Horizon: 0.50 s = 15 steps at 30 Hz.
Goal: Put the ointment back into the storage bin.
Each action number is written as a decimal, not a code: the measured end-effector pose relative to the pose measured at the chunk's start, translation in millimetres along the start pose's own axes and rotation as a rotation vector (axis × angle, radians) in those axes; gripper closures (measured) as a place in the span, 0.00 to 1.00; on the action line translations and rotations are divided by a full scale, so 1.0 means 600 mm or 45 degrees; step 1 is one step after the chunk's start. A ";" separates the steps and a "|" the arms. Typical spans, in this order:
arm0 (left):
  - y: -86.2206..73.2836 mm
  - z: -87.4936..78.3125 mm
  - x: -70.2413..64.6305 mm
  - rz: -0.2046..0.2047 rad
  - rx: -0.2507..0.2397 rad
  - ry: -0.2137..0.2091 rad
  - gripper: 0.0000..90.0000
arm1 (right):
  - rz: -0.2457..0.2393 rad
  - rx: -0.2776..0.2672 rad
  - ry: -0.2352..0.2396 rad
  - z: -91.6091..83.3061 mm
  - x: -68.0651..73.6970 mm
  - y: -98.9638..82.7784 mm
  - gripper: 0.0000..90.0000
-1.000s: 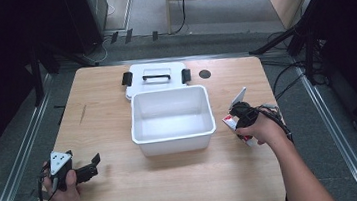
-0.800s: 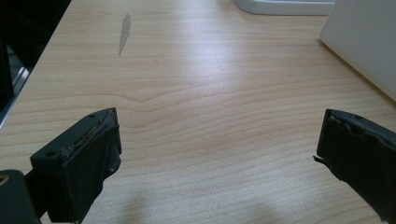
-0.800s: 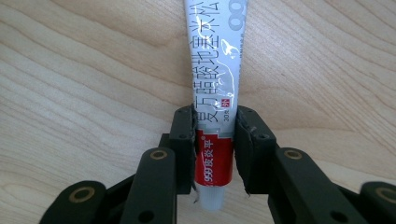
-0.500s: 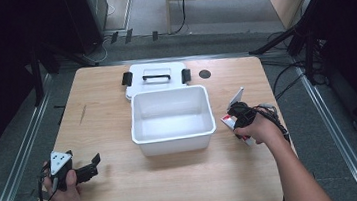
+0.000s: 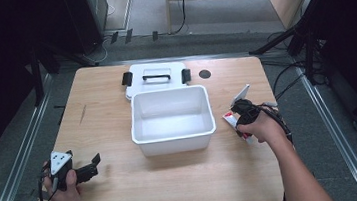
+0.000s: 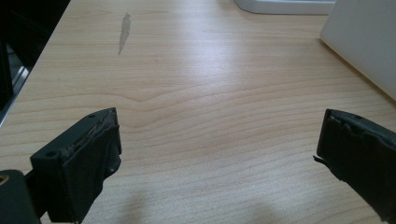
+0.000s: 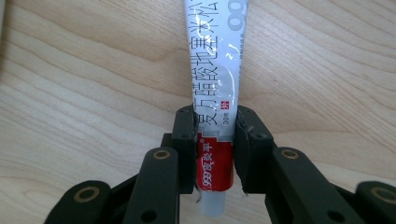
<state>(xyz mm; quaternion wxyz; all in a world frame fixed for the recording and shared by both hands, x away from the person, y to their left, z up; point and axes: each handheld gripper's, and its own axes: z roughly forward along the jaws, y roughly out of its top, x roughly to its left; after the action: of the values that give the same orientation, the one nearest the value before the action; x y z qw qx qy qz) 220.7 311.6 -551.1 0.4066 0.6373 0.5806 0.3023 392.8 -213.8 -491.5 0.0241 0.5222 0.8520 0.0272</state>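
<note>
While L tongs [image 6: 219, 154] gape empty, R tongs [image 7: 215, 140] pinch "999" tube [image 7: 217, 70], "30" printed.

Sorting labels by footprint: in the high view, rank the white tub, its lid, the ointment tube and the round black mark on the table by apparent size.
1. White tub
2. Lid, partly hidden behind the tub
3. Ointment tube, partly covered by the right gripper
4. Round black mark

Tub [image 5: 174, 141] mid-table [image 5: 105, 88]; lid [image 5: 156, 77] behind; tube [image 5: 230, 119] right.
</note>
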 end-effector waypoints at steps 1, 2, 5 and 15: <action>0.000 0.000 0.000 0.000 0.000 0.000 0.01 | 0.000 0.000 0.000 0.000 0.000 0.000 0.81; 0.000 0.000 0.000 0.000 0.002 0.001 0.01 | 0.009 -0.002 0.001 -0.009 0.000 0.000 0.81; 0.000 0.000 0.000 0.000 0.004 0.000 0.01 | 0.029 -0.010 0.019 -0.019 -0.001 0.001 0.81; 0.000 0.000 0.002 -0.013 -0.001 -0.003 0.01 | 0.021 -0.054 0.028 -0.078 0.009 0.010 0.81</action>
<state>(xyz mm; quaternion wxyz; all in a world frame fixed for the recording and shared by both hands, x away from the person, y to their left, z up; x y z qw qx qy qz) 220.9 312.6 -551.2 0.4090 0.6346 0.5831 0.2998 392.1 -207.2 -444.3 0.0256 0.5283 0.8471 0.0514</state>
